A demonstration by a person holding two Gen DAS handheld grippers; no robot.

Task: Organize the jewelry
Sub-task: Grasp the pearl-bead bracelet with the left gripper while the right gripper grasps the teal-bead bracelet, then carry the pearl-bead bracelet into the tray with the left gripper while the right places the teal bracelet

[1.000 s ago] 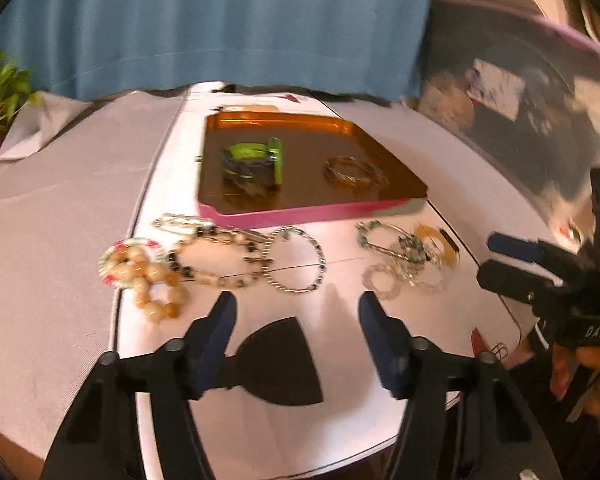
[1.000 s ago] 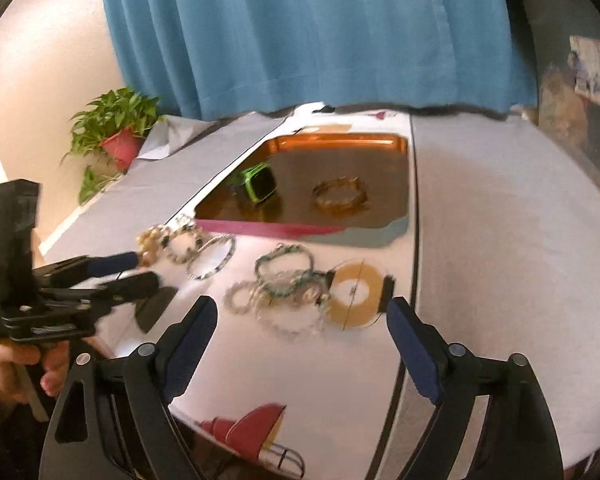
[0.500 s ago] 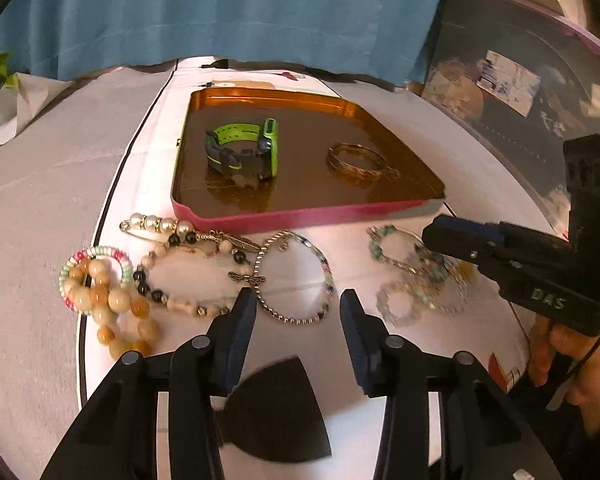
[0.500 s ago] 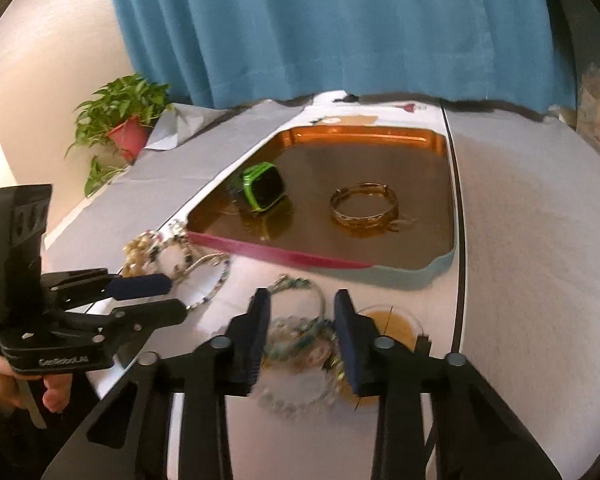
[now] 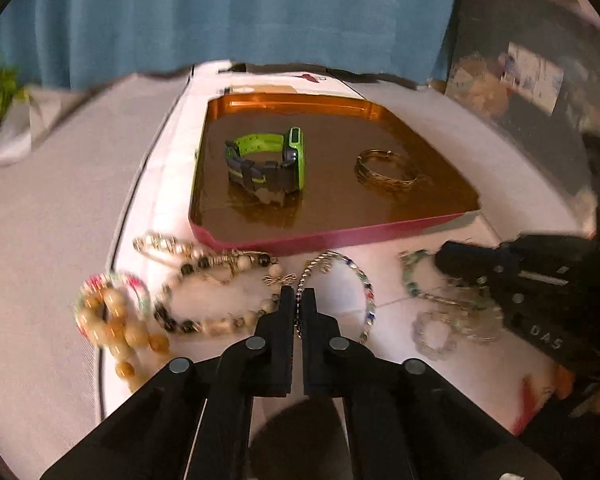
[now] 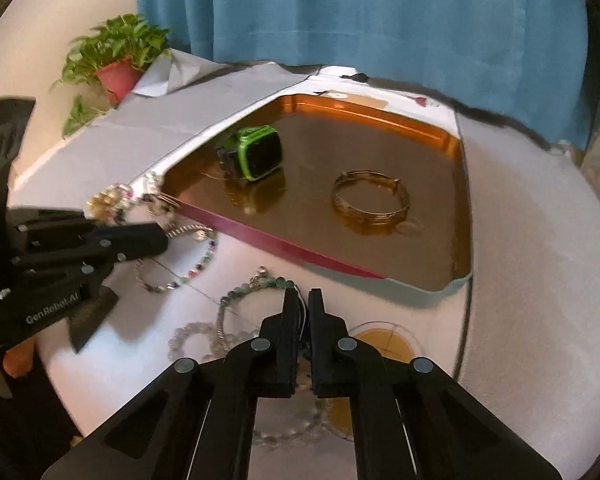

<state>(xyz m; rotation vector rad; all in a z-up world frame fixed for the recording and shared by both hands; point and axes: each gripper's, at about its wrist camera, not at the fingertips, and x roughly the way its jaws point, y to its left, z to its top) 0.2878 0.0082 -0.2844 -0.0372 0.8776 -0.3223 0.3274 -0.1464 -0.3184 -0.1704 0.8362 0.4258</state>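
Plant (image 6: 114, 58) shows clearly only beside the right hand-held gripper (image 6: 302, 294).

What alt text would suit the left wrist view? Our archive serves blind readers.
The left claw is shut on the silver chain bracelet with coloured stones, which lies on a white table just before a shallow tray. A green watch and gold bangle sit in the tray; beaded bracelets lie left, the right claw reaches in.
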